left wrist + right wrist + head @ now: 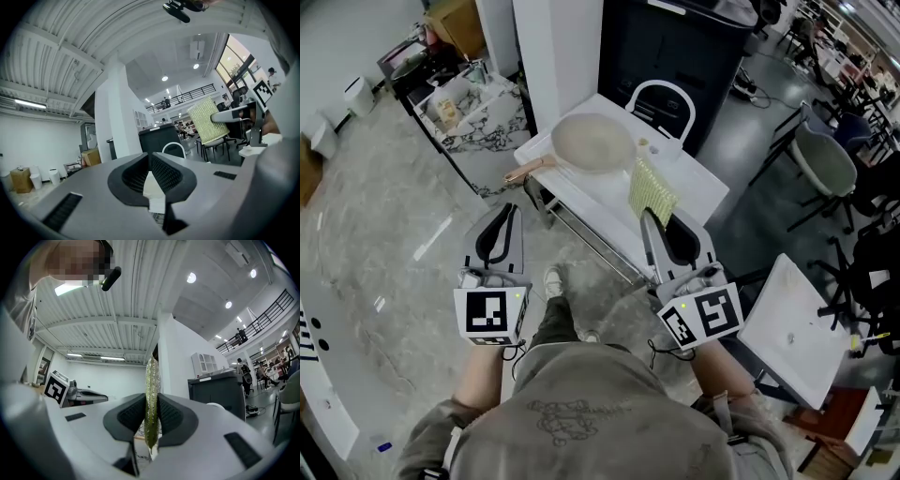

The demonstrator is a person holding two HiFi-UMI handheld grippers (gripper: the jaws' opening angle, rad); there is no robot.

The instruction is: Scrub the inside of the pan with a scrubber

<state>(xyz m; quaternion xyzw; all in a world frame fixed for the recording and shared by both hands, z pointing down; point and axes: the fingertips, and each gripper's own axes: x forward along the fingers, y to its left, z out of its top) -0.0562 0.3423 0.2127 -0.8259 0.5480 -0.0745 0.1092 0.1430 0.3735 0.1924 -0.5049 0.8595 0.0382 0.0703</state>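
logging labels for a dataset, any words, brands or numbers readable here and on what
No readable words or numbers in any view.
left marker cube: black-and-white square pattern, no letters.
right marker cube: likewise a pattern only.
sweatshirt print: too blurred to read.

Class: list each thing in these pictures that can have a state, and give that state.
Pan: upright on the table, empty.
Scrubber: clamped edge-on in the right gripper, outside the pan.
Left gripper: shut, empty.
Right gripper: shut on the scrubber.
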